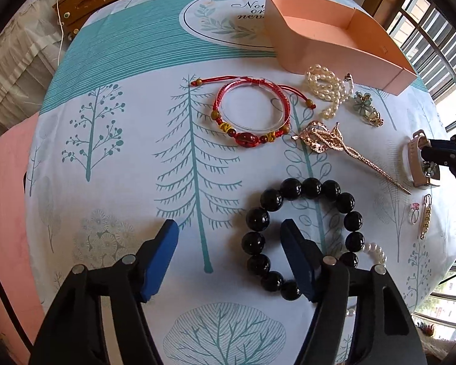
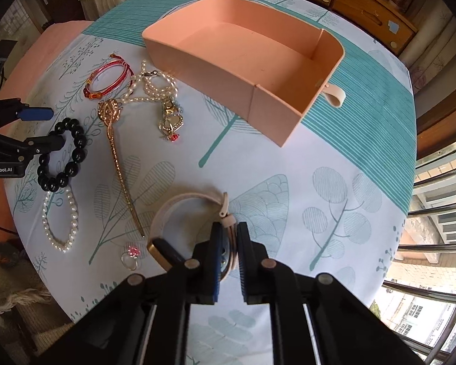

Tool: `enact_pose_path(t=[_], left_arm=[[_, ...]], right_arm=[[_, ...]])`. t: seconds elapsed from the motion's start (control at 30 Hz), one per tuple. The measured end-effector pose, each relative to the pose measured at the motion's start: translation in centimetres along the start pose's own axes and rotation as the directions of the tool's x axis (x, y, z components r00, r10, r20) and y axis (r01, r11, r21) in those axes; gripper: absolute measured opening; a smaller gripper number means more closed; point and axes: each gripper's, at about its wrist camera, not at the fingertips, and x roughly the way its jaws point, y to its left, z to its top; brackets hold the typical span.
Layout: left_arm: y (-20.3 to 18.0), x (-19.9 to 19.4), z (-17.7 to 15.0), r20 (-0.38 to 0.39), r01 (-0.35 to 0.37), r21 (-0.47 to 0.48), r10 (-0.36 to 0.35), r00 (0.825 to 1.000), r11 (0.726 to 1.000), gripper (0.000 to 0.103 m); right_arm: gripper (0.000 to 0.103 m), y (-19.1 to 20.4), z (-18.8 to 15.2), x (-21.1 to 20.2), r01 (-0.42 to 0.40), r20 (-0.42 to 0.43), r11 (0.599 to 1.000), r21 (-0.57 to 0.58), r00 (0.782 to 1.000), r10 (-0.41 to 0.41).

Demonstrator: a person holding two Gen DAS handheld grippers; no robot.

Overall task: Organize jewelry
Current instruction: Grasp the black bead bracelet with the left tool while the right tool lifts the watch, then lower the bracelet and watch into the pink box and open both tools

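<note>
Partly, the right claw (image 2: 228, 243) is hiding the watch (image 2: 179, 213) it is gripping. Meanwhile the left claw (image 1: 228, 237) is gaping, one finger covering part of the black bead bracelet (image 1: 301, 237).

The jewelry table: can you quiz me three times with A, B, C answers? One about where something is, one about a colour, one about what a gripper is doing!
1. Where is the pink box?
A. on the floor
B. on the tablecloth beyond the jewelry
C. on a chair

2. What colour is the big-bead bracelet?
A. black
B. yellow
C. green

3. What is the right hand-held gripper doing?
A. standing wide open
B. holding a spoon
C. pinching the watch

Answers: 1 B, it sits on the cloth past the necklaces. 2 A, its beads are shiny black. 3 C, its jaws are closed on the watch.
</note>
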Motion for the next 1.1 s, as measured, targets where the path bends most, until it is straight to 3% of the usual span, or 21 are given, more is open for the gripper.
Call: enact_pose_path(t=[0.03, 0.13, 0.33, 0.53, 0.87, 1.1], left_arm=[[0.0, -0.1, 0.1, 0.001, 0.001, 0.002, -0.001, 1.000, 1.000, 0.059], [-0.4, -0.5, 0.2, 0.000, 0.012, 0.015, -0.012, 1.000, 1.000, 0.013], [0.9, -0.8, 0.3, -0.001, 0.092, -0.074, -0.093, 0.996, 0.993, 0.012], [1.8, -4.4, 0.5, 0.091, 0.177, -0.124, -0.167, 0.982, 0.976, 0.012], [-1.0, -12.0, 4.7, 0.271, 0.205, -0.068, -0.180, 0.946, 0.976, 0.012], [-2.6, -15.6, 9.1, 0.369, 0.206, -0.037, -0.178, 0.912, 0.978, 0.012]], right_arm=[[0.008, 0.0, -0.1, -0.3, -0.006, 0.010, 1.000, 0.006, 1.000, 0.006], [0.008, 0.2, -0.4, -1.4, -0.012, 0.047, 1.000, 0.023, 0.999, 0.011], [0.008, 0.6, -0.3, -3.4, -0.033, 0.119, 0.998, 0.058, 0.993, 0.026], [0.008, 1.2, -0.1, -5.7, -0.037, 0.196, 0.996, 0.084, 0.980, 0.020], [0.008, 0.0, 2.9, -7.5, -0.074, 0.314, 0.975, 0.211, 0.950, 0.004], [0.008, -2.6, 5.1, -8.1, -0.143, 0.404, 0.925, 0.353, 0.915, -0.012]])
